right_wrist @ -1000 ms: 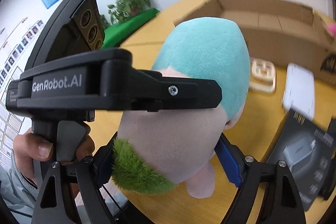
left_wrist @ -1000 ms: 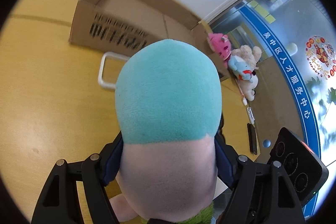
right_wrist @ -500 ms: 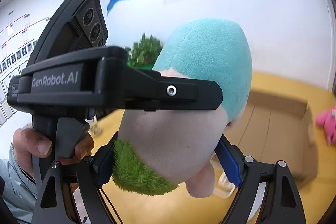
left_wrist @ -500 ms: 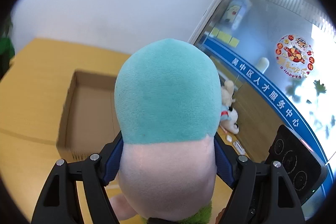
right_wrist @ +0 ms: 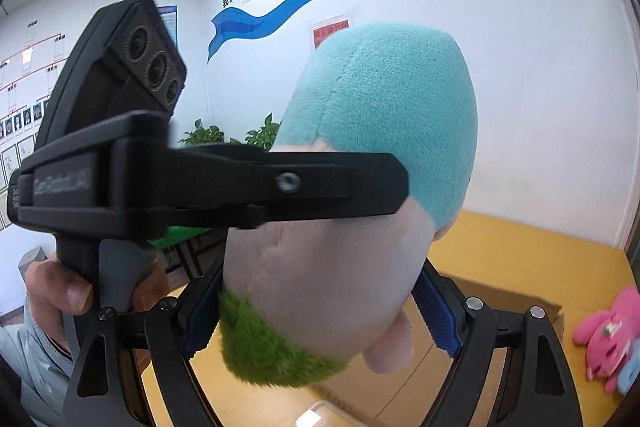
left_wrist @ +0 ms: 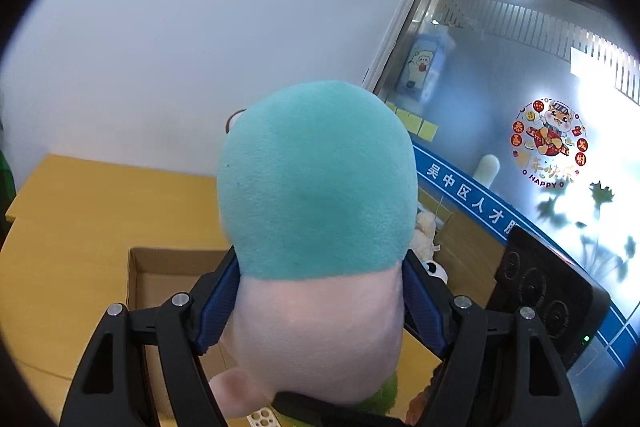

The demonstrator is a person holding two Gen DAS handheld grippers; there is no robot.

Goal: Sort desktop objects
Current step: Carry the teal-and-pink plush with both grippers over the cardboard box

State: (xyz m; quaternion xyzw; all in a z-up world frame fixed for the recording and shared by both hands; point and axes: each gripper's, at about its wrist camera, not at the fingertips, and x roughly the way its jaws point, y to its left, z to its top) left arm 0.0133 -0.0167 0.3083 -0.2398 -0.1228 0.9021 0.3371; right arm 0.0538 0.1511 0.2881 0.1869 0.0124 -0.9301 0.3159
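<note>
A big plush toy (left_wrist: 320, 211) with a teal head, pale pink body and green fur fills the left wrist view. My left gripper (left_wrist: 320, 303) is shut on its pink middle, blue pads pressed into both sides. In the right wrist view the same plush toy (right_wrist: 376, 155) is also squeezed between my right gripper (right_wrist: 316, 311), and the left gripper's black body crosses in front of it. The toy is held high above an open cardboard box (left_wrist: 160, 279), which also shows in the right wrist view (right_wrist: 512, 287).
The yellow wooden table (left_wrist: 72, 219) lies below. A pink plush (right_wrist: 604, 335) lies at the right beside the box. A white plush (left_wrist: 424, 239) sits behind the box. A white tray edge (right_wrist: 320, 415) shows at the bottom. A white wall stands behind.
Both grippers have lifted the plush toy upward and tilted up. The table and box have dropped low in both views, and the wall now fills the background.
</note>
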